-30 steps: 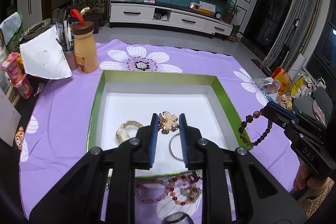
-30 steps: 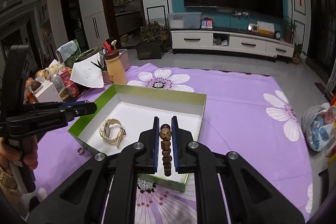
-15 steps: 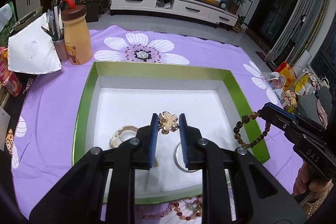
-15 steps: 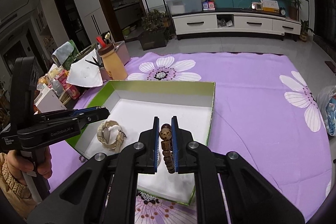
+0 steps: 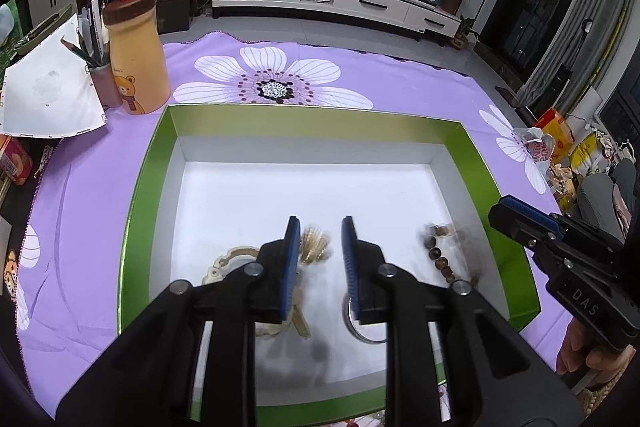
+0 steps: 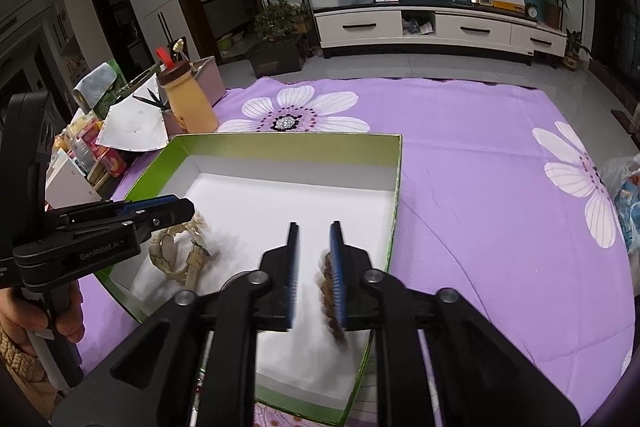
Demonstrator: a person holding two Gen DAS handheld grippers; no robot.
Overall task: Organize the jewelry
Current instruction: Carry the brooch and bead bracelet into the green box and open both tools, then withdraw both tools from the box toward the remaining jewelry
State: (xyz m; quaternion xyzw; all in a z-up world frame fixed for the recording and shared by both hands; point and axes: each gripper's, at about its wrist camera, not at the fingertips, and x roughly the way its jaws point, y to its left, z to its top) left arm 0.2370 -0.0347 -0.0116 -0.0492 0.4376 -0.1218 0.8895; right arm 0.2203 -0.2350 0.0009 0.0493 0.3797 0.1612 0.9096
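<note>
both hands are over the green box (image 5: 152, 195), and both are letting go of jewelry right now.

the left hand-held gripper (image 5: 318, 259) has its jaws opening. the gold flower brooch (image 5: 314, 245) is between them but blurry, so i think it is dropping and no pad holds it. the right hand-held gripper (image 6: 314, 267) has its jaws opening too. the brown bead bracelet (image 6: 330, 291) hangs blurred beside its right pad, just slipping free into the box.

already in the box: a cream watch (image 5: 228, 263) just left of the left hand-held gripper and partly under it, and a silver ring-shaped bangle (image 5: 364, 331) under its right finger. so four pieces are in, or nearly in.

still to do: some more beads peek out on the purple flower cloth (image 5: 400, 87) below the near wall of the box, behind the left hand-held gripper. they are cut off, so i can't tell how many.

around: a yellow bear bottle (image 5: 136, 67), a pencil cup (image 5: 105, 83) and white paper (image 5: 48, 99) sit far ahead and to the left of the left hand-held gripper, well apart from the box. nothing blocks the box. the two hand-held grippers are near each other, so they should not bump.
</note>
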